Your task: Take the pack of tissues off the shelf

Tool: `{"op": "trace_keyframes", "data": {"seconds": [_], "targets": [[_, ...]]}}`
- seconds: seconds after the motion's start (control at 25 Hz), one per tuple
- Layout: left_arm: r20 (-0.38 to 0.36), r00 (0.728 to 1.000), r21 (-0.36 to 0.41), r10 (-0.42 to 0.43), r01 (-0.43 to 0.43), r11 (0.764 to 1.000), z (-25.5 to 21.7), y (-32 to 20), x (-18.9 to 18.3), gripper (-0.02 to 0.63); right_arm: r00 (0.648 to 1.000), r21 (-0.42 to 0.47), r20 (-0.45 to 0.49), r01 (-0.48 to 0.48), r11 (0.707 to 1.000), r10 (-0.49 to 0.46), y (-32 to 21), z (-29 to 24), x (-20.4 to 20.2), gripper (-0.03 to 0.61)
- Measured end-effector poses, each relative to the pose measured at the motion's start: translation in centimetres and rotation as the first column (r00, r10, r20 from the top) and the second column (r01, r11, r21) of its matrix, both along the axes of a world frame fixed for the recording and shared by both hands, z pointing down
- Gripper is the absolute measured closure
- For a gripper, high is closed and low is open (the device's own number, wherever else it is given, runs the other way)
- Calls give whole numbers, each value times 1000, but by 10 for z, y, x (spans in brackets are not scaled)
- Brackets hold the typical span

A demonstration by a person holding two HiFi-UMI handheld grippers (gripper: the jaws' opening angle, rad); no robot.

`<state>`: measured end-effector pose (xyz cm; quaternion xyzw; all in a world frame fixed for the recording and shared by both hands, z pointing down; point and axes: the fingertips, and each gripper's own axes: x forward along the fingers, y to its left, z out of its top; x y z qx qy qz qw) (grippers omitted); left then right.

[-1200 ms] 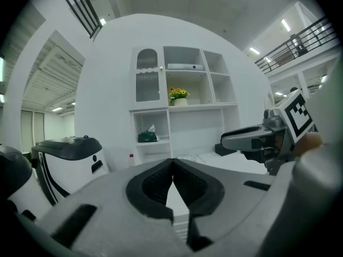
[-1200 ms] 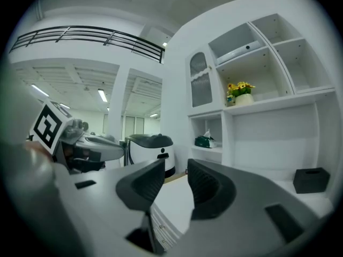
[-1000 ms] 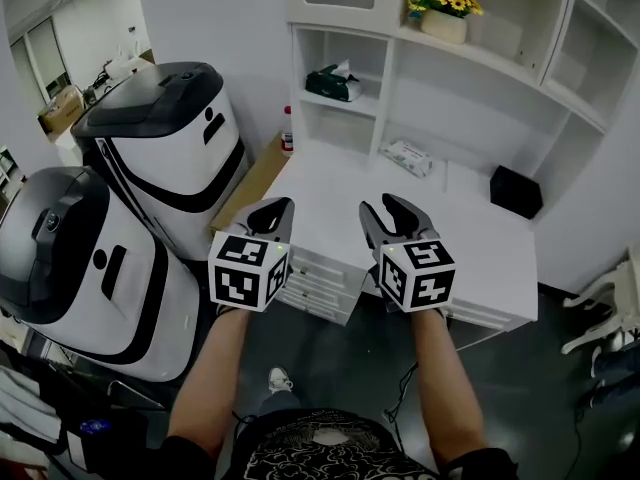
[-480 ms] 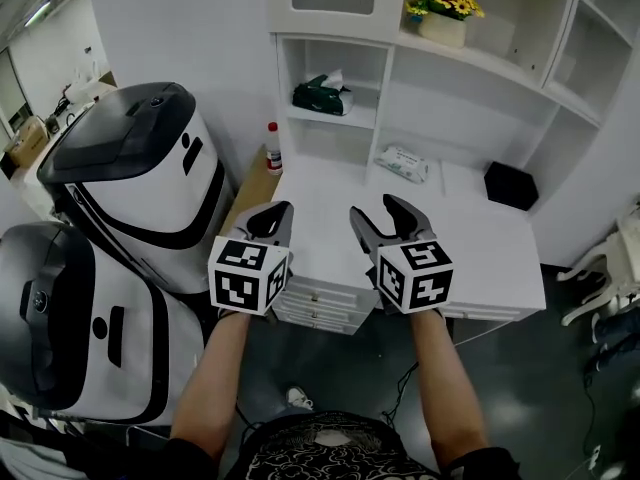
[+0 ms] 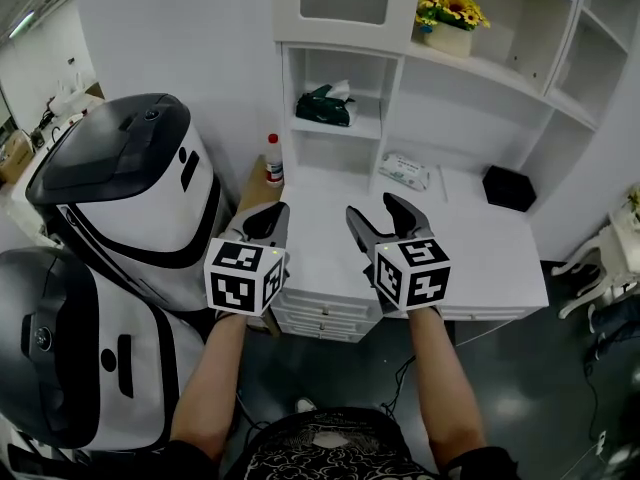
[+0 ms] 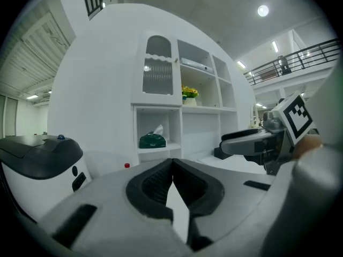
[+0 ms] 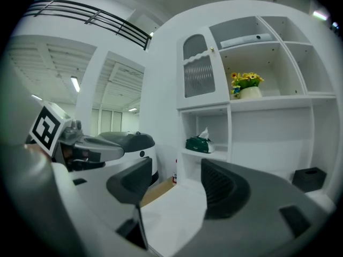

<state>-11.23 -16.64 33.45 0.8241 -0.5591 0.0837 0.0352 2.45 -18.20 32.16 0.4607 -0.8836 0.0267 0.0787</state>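
Approach: right gripper point(image 5: 370, 206), jaws just opening wide and empty, should head for pack of tissues point(image 5: 322, 105) at eleven o'clock; left gripper point(image 5: 266, 212) clenched.

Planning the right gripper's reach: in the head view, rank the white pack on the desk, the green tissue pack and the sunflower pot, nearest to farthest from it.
1. white pack, at the back of the desk, just beyond the right gripper.
2. green tissue pack, in the shelf cubby, up and left.
3. sunflower pot, on the higher shelf, up and right.
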Motion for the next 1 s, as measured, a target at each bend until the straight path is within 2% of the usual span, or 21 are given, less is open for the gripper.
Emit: {"op": "trace_keyframes", "data": {"seconds": [0.56,1.0], "targets": [[8,1000,7,15,-15,1000,4,-50,-16,606,1000,26,-5,1,1000,-1,-52,-8,-25,305],[15,1000,-8,7,-7,1000,12,-152,-26,606,999,34,-36,30,999,-28,-157,-7,-42,305]]}}
